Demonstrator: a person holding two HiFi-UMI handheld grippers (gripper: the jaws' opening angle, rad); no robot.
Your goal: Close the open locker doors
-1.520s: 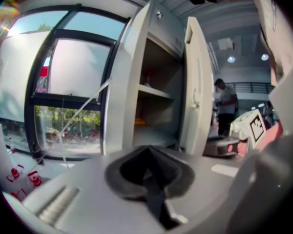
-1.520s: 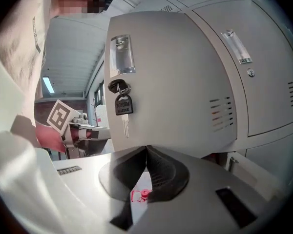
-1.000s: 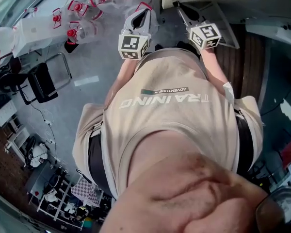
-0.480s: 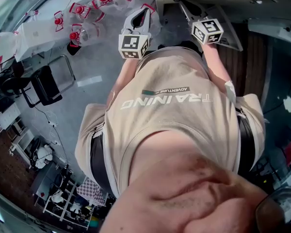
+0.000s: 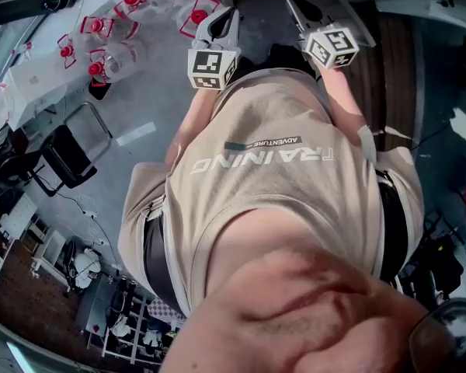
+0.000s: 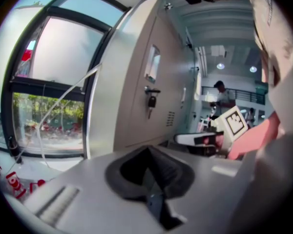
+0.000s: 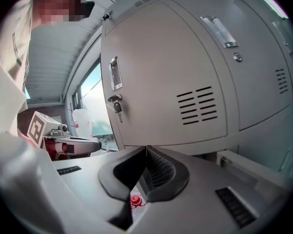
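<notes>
A grey concrete floor [image 5: 140,107] lies under the person, whose beige shirt [image 5: 272,177] fills the near middle of the head view. A dark wooden strip [image 5: 400,76] runs along the right. A black chair [image 5: 66,154] stands to the left, with cluttered shelving [image 5: 132,325] at the near left.

Ahead of the torso, the left gripper [image 6: 147,150] and the right gripper [image 7: 146,150] are held side by side, each with its jaws pressed together and nothing between them. Just beyond the right gripper rises the grey locker door [image 7: 171,77], with a key [image 7: 118,107] hanging in the lock near its left edge. I cannot tell whether the door sits fully home. A neighbouring door [image 7: 256,48] adjoins it on the right, and a tall window [image 6: 49,77] stands left of the lockers.

Compared with half a second ago, the head view has swung. The pale slab beside the right gripper shows shorter, and the bottles have slid leftward in the frame.

Those clear plastic bottles [image 5: 113,53], with red caps and red handles, are grouped on the floor at the far left. Whether they are full is unclear. The locker's inside is hidden.
</notes>
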